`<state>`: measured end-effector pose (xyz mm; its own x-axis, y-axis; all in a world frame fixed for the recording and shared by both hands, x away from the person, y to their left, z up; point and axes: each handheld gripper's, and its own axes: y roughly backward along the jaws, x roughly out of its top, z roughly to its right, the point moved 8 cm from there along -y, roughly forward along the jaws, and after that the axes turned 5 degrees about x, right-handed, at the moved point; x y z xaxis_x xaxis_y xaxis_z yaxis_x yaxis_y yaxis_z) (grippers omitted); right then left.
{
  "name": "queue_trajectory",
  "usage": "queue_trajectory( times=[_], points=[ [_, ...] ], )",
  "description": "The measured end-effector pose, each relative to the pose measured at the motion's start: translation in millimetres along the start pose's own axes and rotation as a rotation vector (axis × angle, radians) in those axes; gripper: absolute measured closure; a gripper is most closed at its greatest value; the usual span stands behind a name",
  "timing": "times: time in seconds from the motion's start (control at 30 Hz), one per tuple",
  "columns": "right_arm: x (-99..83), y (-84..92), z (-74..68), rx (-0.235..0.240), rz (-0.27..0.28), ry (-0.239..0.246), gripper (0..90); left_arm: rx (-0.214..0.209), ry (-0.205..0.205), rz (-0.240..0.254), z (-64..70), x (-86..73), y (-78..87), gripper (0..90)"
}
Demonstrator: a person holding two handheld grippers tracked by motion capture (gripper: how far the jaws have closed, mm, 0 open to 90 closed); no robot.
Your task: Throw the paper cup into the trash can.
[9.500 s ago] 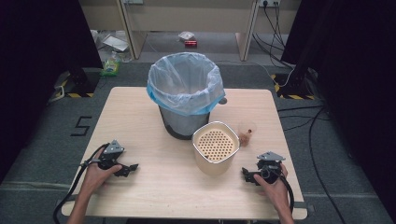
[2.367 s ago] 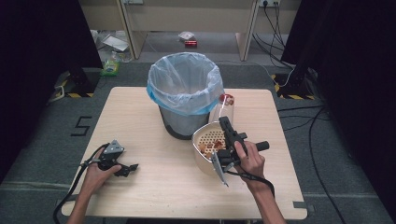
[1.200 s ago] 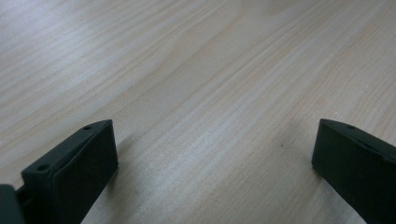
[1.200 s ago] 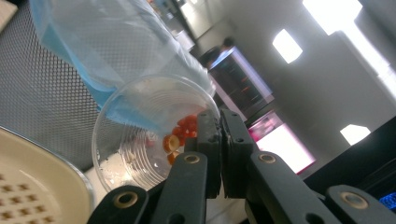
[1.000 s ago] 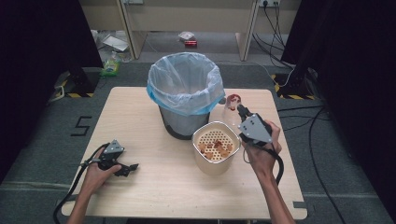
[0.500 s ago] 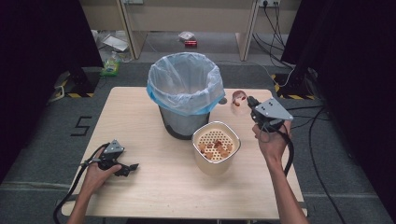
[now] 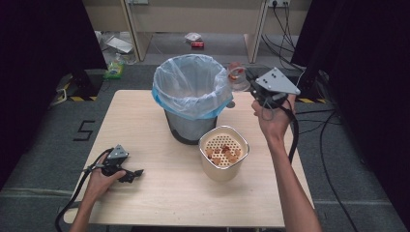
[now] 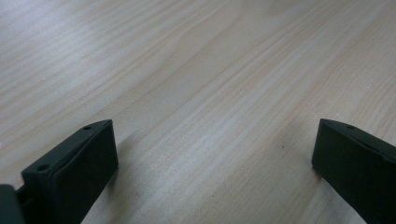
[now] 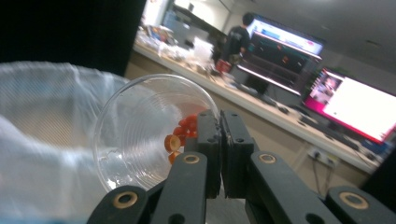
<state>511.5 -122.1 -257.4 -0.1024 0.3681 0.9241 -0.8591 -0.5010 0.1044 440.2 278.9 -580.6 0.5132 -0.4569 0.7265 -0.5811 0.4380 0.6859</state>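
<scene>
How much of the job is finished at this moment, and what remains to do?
Done, it seems: food pieces already lie on the strainer on the table. In hand: the right gripper, shut on the rim of the clear plastic cup, holds it on its side beside the lined bin; a few red pieces cling inside. Left, probably: dropping the cup into the bin. The left gripper rests open on the table.

A clear plastic cup (image 9: pixel 149 130) is lying tipped on its side in the air beside the bin's (image 7: pixel 191 96) rim, orange-red pieces (image 9: pixel 180 133) clinging inside it.
</scene>
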Motion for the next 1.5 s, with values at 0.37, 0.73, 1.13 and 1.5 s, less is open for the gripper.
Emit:
queue_trajectory(
  times=[0.37, 0.73, 1.13, 1.5],
  points=[
    [21.4, -62.1, -40.2, 0.139, -0.058, 0.021, 84.6, 0.000, 0.000, 0.001, 0.0, 0.0, 0.0, 0.0],
    [17.3, -54.5, -17.5, 0.084, -0.062, -0.062, 63.3, 0.000, 0.000, 0.001, 0.0, 0.0, 0.0, 0.0],
    [-43.9, -5.7, 18.4, 0.052, -0.189, -0.120, 54.6, 0.000, 0.000, 0.000, 0.0, 0.0, 0.0, 0.0],
    [-103.1, 15.4, 21.9, 0.067, -0.291, -0.205, 49.3, 0.000, 0.000, -0.001, 0.1, -0.1, 0.1, 0.0]
  ],
)
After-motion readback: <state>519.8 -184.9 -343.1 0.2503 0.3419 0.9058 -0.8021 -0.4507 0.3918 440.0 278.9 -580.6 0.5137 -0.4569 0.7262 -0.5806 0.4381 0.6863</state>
